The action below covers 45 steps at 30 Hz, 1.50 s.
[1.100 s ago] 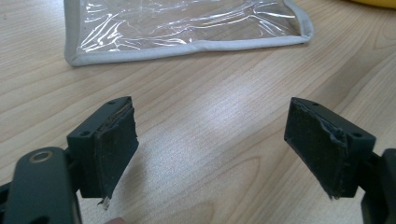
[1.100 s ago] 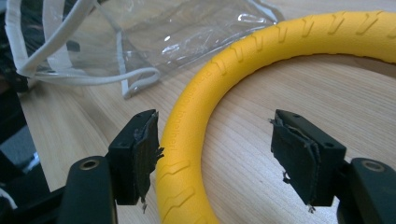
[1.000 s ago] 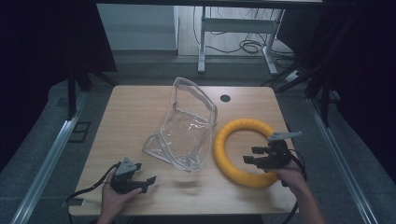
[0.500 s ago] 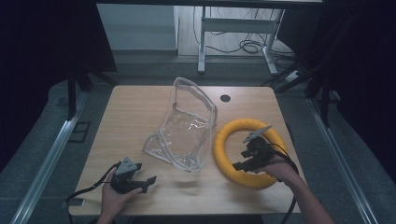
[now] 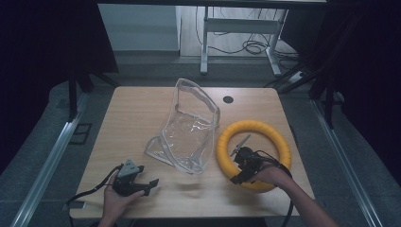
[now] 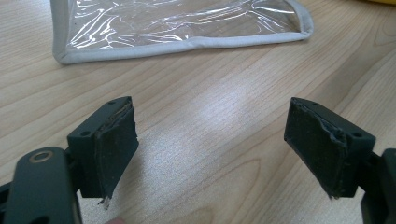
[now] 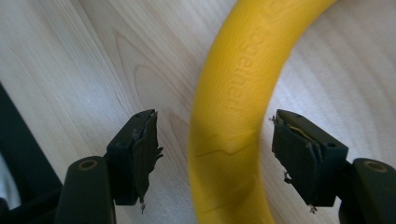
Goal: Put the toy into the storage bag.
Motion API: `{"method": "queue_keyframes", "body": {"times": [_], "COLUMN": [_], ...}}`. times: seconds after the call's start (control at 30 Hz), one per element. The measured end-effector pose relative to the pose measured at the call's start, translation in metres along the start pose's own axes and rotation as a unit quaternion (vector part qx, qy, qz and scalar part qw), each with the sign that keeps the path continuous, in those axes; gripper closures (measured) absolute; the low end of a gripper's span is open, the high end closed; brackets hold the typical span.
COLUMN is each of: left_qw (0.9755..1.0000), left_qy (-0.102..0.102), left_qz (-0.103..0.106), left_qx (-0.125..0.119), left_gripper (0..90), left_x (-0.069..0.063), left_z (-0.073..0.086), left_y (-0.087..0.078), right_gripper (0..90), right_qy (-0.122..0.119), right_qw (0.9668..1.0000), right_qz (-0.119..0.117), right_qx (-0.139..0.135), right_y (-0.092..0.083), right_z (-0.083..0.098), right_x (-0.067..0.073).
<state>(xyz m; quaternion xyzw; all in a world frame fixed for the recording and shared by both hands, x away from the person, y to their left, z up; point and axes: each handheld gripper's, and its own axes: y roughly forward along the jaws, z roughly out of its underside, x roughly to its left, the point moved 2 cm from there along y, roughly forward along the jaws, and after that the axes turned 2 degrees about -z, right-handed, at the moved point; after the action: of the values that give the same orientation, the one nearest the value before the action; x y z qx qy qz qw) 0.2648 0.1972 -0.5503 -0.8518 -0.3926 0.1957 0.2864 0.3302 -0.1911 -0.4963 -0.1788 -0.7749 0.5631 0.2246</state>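
A light wooden table [image 5: 137, 118] stands in a dim room with dark curtains at the sides and a desk frame with cables behind it; on it lie a clear plastic pouch [image 5: 191, 130] with a grey edge near the middle and a yellow ring [image 5: 254, 153] just to its right, the two close together at the pouch's side. The right gripper [image 5: 241, 165] sits over the ring's near-left arc, its jaws just opened wider and standing apart on either side of the yellow tube [image 7: 233, 121] without pressing it. The left gripper [image 5: 135, 179] rests low at the table's near-left edge, jaws spread wide over bare wood with nothing between them, the pouch's grey edge [image 6: 177, 46] lying well ahead of it.
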Motion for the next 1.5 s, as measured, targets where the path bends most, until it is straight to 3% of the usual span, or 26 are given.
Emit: {"method": "queue_keyframes", "body": {"times": [0.03,0.23,0.43,0.77,0.93,0.97,1.1,1.17,1.27,1.5], "left_qw": [1.0000,1.0000,1.0000,1.0000,1.0000,1.0000,1.0000,1.0000,1.0000,1.0000], "left_qy": [0.000,-0.001,-0.002,-0.001,-0.001,-0.001,-0.001,-0.002,-0.003,-0.003], "left_qz": [0.000,-0.001,0.000,0.000,-0.001,-0.002,-0.001,0.000,0.000,0.000], "left_qx": [0.001,0.000,-0.001,0.001,0.001,0.002,0.004,0.004,0.004,0.004], "left_gripper": [17.0,17.0,17.0,17.0,17.0,17.0,17.1,17.1,17.1,17.1], "left_x": [0.000,0.000,0.000,-0.001,0.000,0.000,-0.001,-0.001,-0.001,-0.001], "left_z": [0.000,0.000,0.000,0.001,0.001,0.001,0.001,0.001,0.001,0.001], "left_y": [0.000,0.001,0.001,0.002,0.002,0.002,0.004,0.004,0.005,0.005], "right_gripper": [32.2,35.5,43.7,49.8,50.2,50.3,50.5,50.5,50.6,50.6], "right_qy": [-0.006,-0.017,-0.021,-0.015,-0.001,0.004,0.015,0.024,0.027,0.045], "right_qw": [0.9998,0.9985,0.9969,0.9966,0.9988,0.9995,0.9992,0.9972,0.9961,0.9886], "right_qz": [0.009,0.029,0.050,0.034,0.001,-0.014,-0.037,-0.057,-0.061,-0.084], "right_qx": [0.016,0.043,0.056,0.074,0.049,0.028,-0.005,-0.043,-0.058,-0.116], "right_y": [0.006,0.018,0.022,0.024,0.017,0.010,-0.004,-0.017,-0.023,-0.045], "right_z": [0.000,-0.001,-0.003,-0.005,-0.002,0.000,0.004,0.008,0.009,0.011], "right_x": [0.002,0.004,0.004,-0.001,-0.006,-0.010,-0.015,-0.020,-0.022,-0.031]}}
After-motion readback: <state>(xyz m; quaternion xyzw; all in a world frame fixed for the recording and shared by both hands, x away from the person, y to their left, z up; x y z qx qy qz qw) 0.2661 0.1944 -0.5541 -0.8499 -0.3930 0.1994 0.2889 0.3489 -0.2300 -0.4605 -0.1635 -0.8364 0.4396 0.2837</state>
